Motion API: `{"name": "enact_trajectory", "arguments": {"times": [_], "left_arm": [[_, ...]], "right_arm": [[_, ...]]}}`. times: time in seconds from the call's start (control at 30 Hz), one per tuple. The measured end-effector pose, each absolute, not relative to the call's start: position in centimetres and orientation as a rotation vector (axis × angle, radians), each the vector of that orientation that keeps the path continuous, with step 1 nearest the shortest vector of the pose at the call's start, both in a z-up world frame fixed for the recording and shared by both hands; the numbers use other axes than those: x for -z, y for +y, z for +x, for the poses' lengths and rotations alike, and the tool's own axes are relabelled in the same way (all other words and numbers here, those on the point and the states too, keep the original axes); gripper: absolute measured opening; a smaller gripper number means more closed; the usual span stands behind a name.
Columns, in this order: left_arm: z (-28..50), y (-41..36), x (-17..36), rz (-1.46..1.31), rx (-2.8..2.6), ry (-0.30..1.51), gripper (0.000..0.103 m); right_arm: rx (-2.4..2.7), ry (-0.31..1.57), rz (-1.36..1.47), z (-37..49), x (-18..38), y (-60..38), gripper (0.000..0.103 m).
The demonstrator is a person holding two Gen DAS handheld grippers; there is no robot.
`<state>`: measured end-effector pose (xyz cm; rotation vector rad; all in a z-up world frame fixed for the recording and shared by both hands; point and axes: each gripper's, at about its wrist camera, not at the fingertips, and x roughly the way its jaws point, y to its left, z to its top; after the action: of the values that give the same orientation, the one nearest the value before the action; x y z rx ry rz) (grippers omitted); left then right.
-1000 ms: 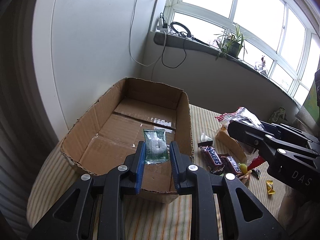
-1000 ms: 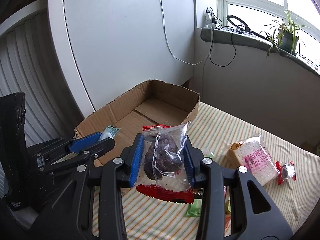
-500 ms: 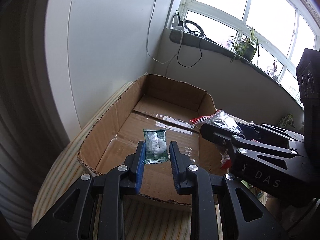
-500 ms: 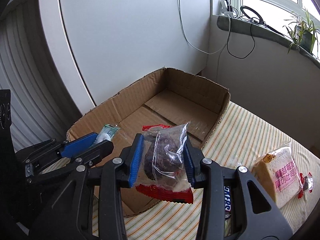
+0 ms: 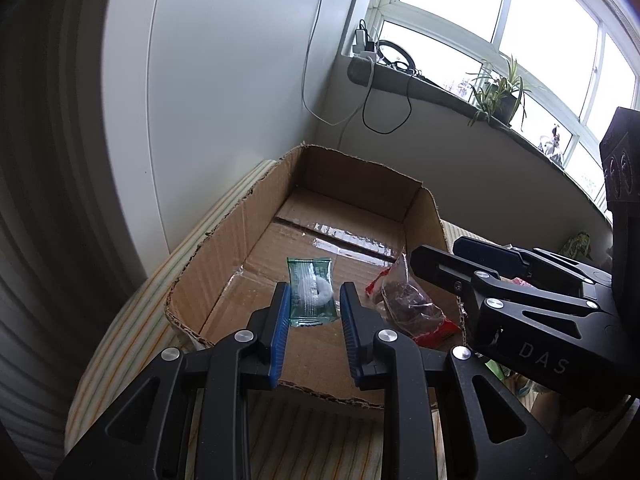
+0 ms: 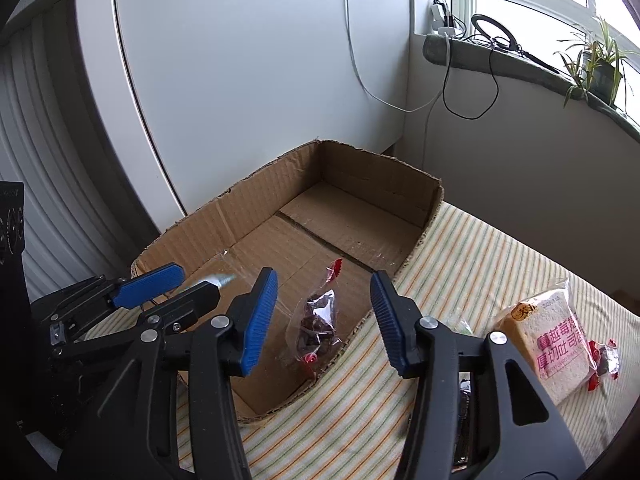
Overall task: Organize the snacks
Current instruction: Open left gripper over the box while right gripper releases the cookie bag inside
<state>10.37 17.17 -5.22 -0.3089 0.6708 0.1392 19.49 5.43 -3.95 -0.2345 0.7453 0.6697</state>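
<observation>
Blue-padded left claw [image 5: 314,288]: closed almost fully on a green packet [image 5: 311,298], pinched by its side edges at the very tips; the grip looks light.
Green packet's lie: long axis along the fingers and pointing away from the claw, hanging over the near left part of the box floor, apart from the cardboard as far as I can tell. In the right wrist view its tip is a blur past the left claw.
Right claw [image 6: 323,276]: open, jaws just now widening, pads touching nothing.
Clear bag [image 6: 316,324]: dark snack inside, red ends, lying on the box floor by the near right wall. It shows in the gap between the right claw's fingers but below them and free of both. Its long axis runs roughly away from the claw.
Cardboard box [image 5: 352,176]: open-topped and low-walled, on the striped counter [image 6: 480,248]. Both claws hang over its near end, left claw to the left of the right one.
Two snacks' spacing: green packet and clear bag are near each other but apart, the bag to the packet's right.
Snacks outside: a bread pack [image 6: 548,340] lies on the counter to the right of the right claw and well clear of the box, with a small red-wrapped sweet [image 6: 606,360] just beyond it.
Turning relation: bare floor lies straight below the green packet, so opening the left claw should land it beside the bag. I judge the bread pack falls to the right claw, which is the nearer one and already empty.
</observation>
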Motion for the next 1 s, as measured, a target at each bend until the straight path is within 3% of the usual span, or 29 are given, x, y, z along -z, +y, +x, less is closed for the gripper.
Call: {"name": "enact_trajectory", "arguments": {"times": [0.1,0.13,0.47,0.6,1.0], "left_arm": [[10.5,17.3,5.4,-0.309,-0.149,0.681,0.052],[10.5,17.4,5.4,-0.314,-0.152,0.678,0.055],[8.8,16.3,3.8,-0.292,-0.160,0.646,0.055],[8.0,15.2,2.9,-0.285,-0.144,0.631,0.055],[7.3,10.1,2.5,-0.263,-0.038,0.633,0.055]], "right_arm": [[-0.665,0.742,-0.207,19.2,3.3,4.1,0.059],[-0.655,0.737,-0.204,19.0,3.1,3.7,0.060],[-0.582,0.712,-0.146,17.3,1.1,-2.6,0.060],[-0.541,0.675,-0.131,15.8,-0.1,-6.0,0.074],[-0.373,0.671,-0.054,12.4,-0.1,-18.6,0.074]]}}
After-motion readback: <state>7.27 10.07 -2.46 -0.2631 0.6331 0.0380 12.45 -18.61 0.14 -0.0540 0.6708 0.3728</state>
